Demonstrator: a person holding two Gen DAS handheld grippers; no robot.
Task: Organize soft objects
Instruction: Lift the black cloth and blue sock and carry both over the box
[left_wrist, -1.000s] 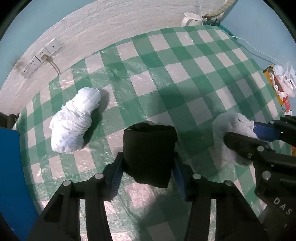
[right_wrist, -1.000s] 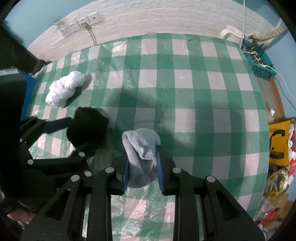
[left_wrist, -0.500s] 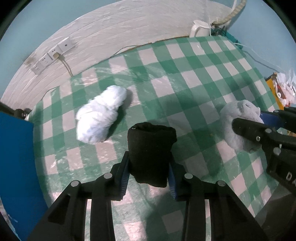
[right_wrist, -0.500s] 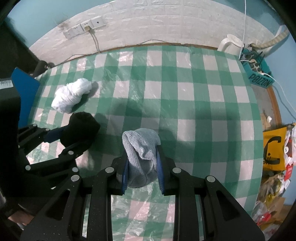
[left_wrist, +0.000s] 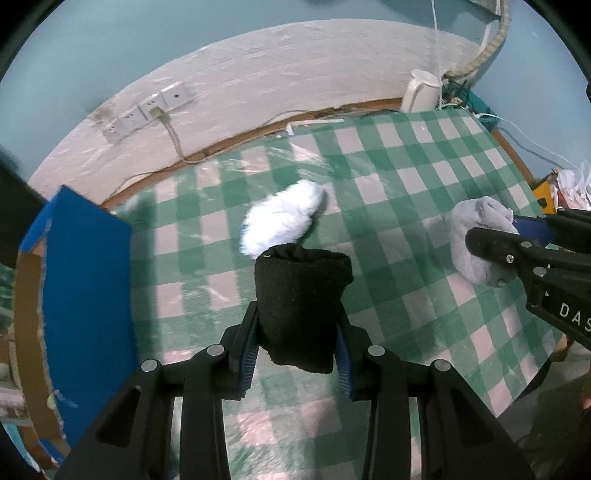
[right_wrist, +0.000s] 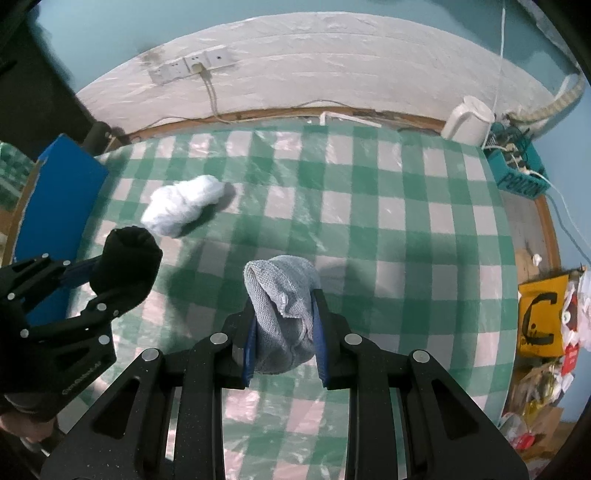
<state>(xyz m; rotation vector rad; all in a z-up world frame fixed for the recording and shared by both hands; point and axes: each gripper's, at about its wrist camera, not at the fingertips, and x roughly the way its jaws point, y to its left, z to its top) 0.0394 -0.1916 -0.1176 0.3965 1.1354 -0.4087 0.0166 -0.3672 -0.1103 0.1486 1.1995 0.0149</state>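
Observation:
My left gripper (left_wrist: 298, 334) is shut on a rolled black cloth (left_wrist: 301, 302) and holds it above the green checked table (left_wrist: 406, 192). It also shows in the right wrist view (right_wrist: 125, 266). My right gripper (right_wrist: 283, 338) is shut on a rolled grey cloth (right_wrist: 282, 302), also above the table; the grey cloth shows in the left wrist view (left_wrist: 480, 240). A white bundled cloth (left_wrist: 280, 218) lies on the table beyond the black cloth, and shows in the right wrist view (right_wrist: 183, 208).
A blue cardboard box (left_wrist: 85, 288) stands at the table's left edge, also in the right wrist view (right_wrist: 55, 206). A white kettle (right_wrist: 467, 118) and a teal basket (right_wrist: 517, 173) sit at the back right. Wall sockets (right_wrist: 192, 66) with a cable are behind.
Both grippers have risen and drawn back with their cloths, so the table looks smaller. The blue box has come into view at the left. The white bundle has stayed in place.

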